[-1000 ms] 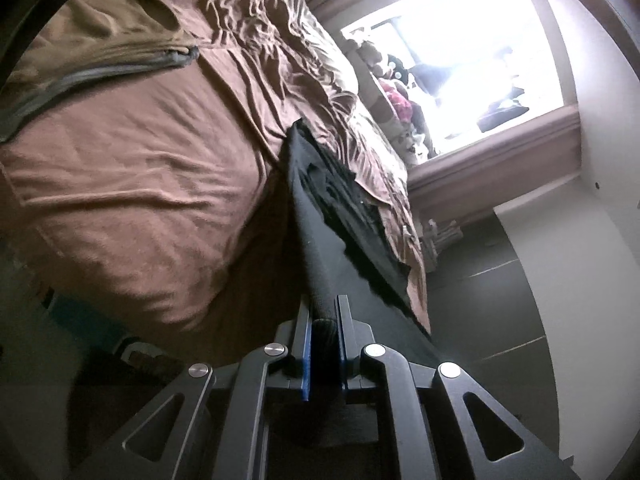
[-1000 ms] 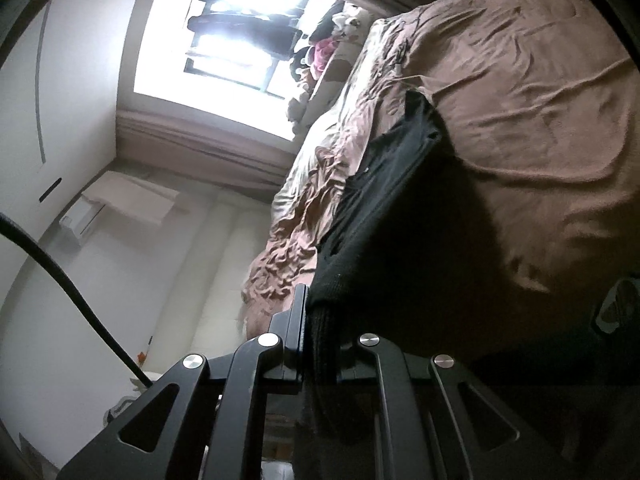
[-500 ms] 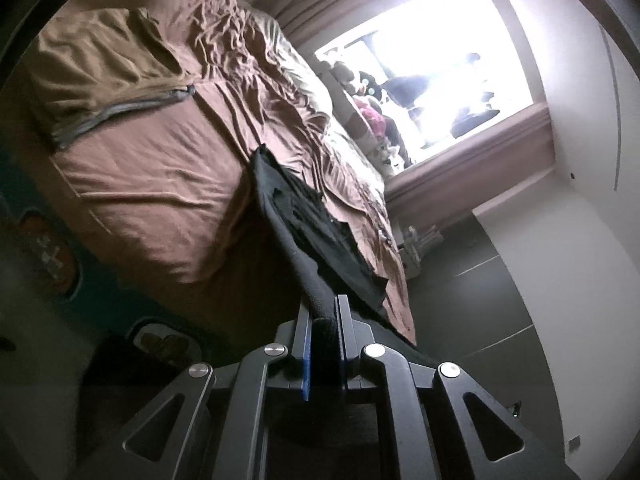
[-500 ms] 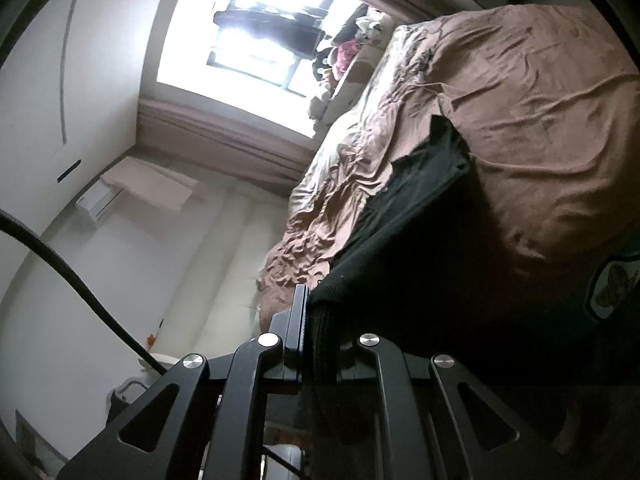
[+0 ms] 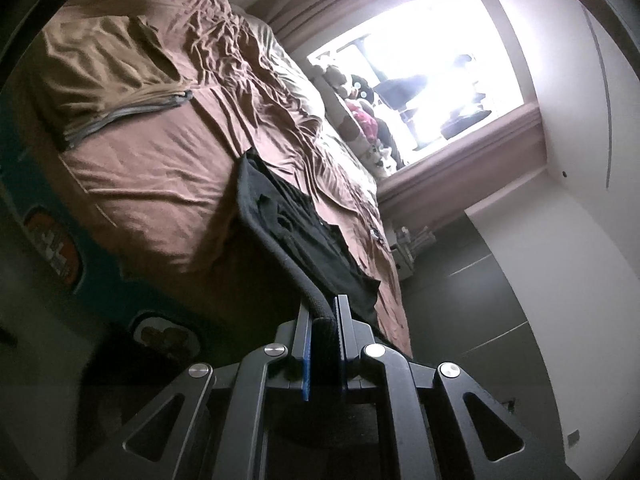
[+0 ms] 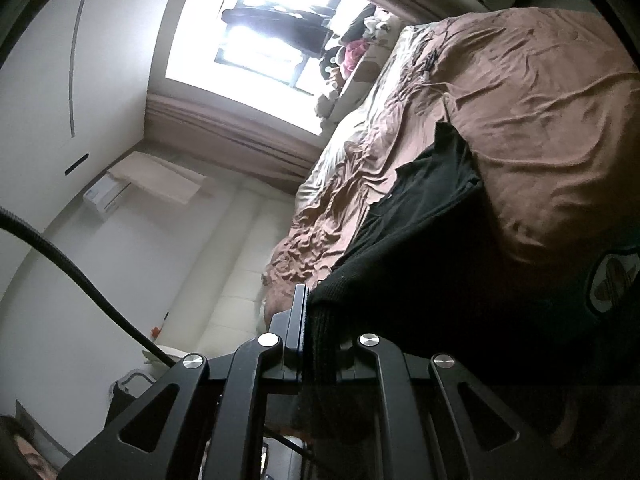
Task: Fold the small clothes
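A black garment (image 5: 296, 220) hangs stretched between both grippers, its far end trailing on the brown bed (image 5: 160, 160). My left gripper (image 5: 323, 312) is shut on one ribbed edge of it. My right gripper (image 6: 316, 304) is shut on another ribbed edge; the black garment (image 6: 424, 200) runs from it up to the bed (image 6: 540, 120). Both grippers sit off the bed's near edge, tilted sideways.
A folded tan garment with a grey band (image 5: 112, 92) lies on the bed's far left. Soft toys (image 5: 360, 112) line the bright window (image 5: 432, 60). A black cable (image 6: 80, 264) crosses the right wrist view. Walls and a dark floor (image 5: 480, 300) lie beyond.
Both grippers have pulled back and away from the bed with the black garment, which is drawn longer and more taut; more of the room and the bed's side shows.
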Demonstrator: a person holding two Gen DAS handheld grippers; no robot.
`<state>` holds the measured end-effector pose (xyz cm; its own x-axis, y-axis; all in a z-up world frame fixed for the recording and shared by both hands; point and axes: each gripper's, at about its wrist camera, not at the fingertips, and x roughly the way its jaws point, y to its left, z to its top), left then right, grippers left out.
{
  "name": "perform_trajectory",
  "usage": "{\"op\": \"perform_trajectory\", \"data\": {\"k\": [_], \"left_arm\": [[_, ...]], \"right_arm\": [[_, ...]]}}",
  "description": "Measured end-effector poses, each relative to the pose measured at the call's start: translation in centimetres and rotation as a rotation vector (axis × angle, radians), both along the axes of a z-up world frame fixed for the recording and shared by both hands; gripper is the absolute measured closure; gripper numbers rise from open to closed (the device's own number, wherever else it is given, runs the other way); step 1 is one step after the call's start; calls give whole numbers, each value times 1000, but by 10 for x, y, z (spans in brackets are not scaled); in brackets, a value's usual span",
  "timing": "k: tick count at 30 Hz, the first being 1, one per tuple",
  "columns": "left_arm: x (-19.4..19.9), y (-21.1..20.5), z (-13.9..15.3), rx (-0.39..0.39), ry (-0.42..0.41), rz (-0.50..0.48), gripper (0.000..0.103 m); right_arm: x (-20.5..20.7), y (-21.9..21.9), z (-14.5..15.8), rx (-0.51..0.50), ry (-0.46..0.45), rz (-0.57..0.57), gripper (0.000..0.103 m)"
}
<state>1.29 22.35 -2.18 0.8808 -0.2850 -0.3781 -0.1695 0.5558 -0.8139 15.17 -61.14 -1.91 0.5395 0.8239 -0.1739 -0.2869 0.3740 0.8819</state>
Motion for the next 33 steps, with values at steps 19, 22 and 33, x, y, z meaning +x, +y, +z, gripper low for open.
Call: {"op": "perform_trajectory", "data": {"k": [19, 22, 33], "left_arm": [[124, 28, 26, 44, 44, 19, 93], [147, 32, 25, 48, 62, 17, 93], [226, 48, 12, 46, 125, 18, 93]], "right_arm": [[105, 37, 14, 10, 33, -26, 96], [123, 46, 14, 0, 42, -31, 96], [177, 69, 10, -38, 96, -53, 96]]}}
